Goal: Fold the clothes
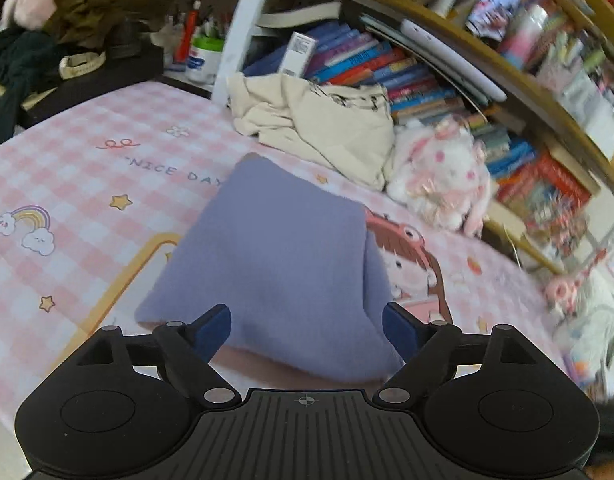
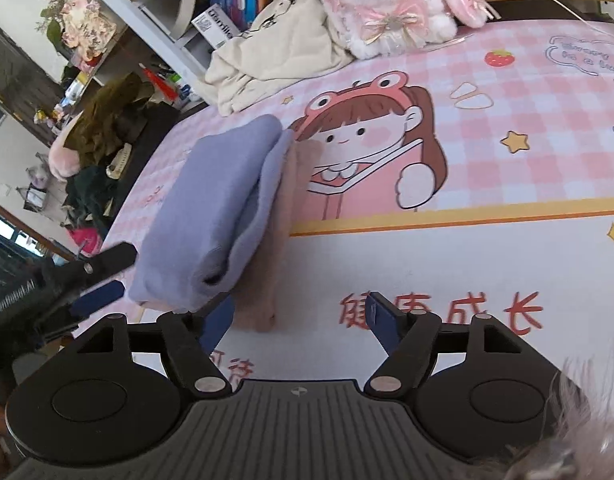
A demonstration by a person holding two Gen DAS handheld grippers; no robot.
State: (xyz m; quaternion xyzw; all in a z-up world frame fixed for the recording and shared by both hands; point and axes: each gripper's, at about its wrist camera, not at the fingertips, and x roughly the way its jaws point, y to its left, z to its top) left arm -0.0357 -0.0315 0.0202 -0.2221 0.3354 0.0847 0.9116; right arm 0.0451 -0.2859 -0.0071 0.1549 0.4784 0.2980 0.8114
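A folded lavender garment [image 1: 275, 256] lies on the pink checked table mat [image 1: 87, 184], on top of a folded pink one whose edge shows beneath. My left gripper [image 1: 307, 330] is open, its blue pads spread on either side of the lavender stack's near edge. In the right wrist view the same lavender garment [image 2: 219, 208] sits over the pink garment [image 2: 267, 264]. My right gripper [image 2: 301, 322] is open, just before the stack's near right corner, empty. The left gripper [image 2: 97, 280] shows there at the stack's left.
A crumpled cream garment [image 1: 319, 128] lies at the back by the bookshelf [image 1: 507, 92]. A white and pink plush rabbit [image 1: 443, 172] sits next to it. Dark clothes [image 1: 47, 52] are piled at the far left. The mat [image 2: 467, 248] stretches right of the stack.
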